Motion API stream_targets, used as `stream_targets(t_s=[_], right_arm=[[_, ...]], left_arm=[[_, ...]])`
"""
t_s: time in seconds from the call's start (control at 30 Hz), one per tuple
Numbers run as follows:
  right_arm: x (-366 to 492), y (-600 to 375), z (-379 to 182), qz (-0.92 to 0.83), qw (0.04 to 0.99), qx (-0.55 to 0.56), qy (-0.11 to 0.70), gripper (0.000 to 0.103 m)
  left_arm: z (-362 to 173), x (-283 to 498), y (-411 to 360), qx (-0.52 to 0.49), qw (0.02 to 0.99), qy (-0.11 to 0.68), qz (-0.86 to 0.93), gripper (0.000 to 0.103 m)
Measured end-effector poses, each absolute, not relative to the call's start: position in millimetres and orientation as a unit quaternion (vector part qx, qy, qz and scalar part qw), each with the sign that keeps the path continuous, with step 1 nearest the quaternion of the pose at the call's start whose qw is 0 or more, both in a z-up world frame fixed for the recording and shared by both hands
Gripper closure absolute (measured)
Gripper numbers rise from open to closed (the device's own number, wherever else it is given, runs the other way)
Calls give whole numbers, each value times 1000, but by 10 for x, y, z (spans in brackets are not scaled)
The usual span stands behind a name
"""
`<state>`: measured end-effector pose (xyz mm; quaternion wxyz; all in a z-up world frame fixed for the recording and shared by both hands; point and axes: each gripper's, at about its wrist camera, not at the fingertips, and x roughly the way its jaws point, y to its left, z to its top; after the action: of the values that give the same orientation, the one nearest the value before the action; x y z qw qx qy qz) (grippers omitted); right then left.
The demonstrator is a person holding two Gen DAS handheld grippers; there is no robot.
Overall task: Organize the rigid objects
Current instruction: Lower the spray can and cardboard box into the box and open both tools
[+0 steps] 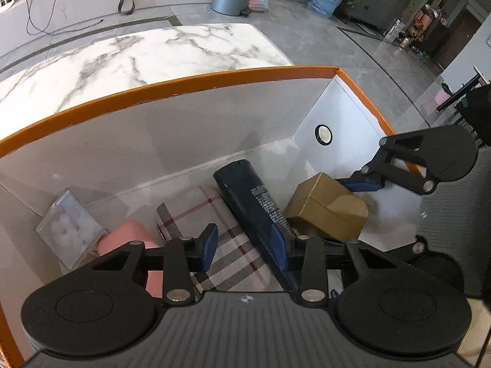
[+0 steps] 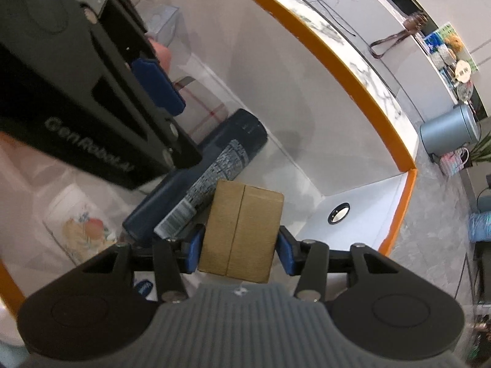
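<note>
Cardboard box (image 2: pixel 242 233), low centre of the right wrist view, sits inside the orange-rimmed bin (image 2: pixel 362 70) between the right gripper (image 2: pixel 239 250) pads, apparently clamped on its flat sides. It looks light and stiff, crushable if squeezed. The left gripper (image 1: pixel 244 247) hangs apart above the dark tube (image 1: pixel 248 196).
</note>
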<state>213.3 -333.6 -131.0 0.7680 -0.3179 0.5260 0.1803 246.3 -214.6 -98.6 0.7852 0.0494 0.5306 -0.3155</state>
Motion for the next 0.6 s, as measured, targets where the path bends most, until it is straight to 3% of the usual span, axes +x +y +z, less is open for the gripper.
stream_targets(t_s=[0.6], right_arm=[[2179, -3392, -1261, 143, 803, -293, 498, 57]], left_arm=[[-991, 2369, -2236, 75, 788, 527, -309, 67]])
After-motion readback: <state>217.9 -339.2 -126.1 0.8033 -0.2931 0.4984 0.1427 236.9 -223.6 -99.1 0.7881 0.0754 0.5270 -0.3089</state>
